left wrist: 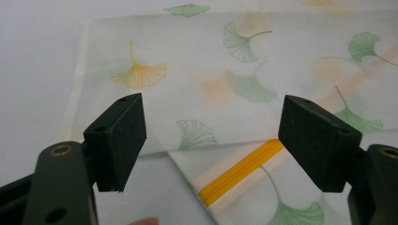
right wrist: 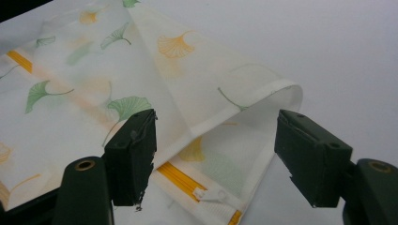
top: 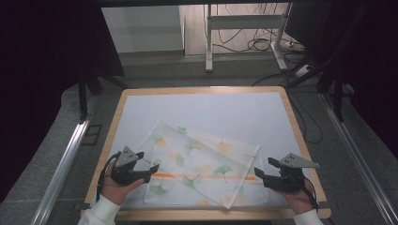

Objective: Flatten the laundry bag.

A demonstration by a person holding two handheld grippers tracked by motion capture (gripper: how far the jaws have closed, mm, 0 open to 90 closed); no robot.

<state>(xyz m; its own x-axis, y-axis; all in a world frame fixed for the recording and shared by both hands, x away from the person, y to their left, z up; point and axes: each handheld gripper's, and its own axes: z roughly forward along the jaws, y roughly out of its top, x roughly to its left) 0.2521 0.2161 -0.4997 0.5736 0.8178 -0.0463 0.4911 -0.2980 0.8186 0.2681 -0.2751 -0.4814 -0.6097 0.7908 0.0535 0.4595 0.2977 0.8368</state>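
A white mesh bag printed with green and orange ginkgo leaves lies on the table, one half folded loosely over the other, with an orange zipper running across its near part. My left gripper is open at the bag's left edge, jaws level and aimed at the zipper end. At the bag's right edge my right gripper is open too; the white zipper pull and the folded-over hem lie just ahead of its jaws. Nothing is between either pair of pads.
The white mat covers a wooden table whose far half is bare. A metal rail runs along the left side. Beyond the table stand a frame's legs and floor cables.
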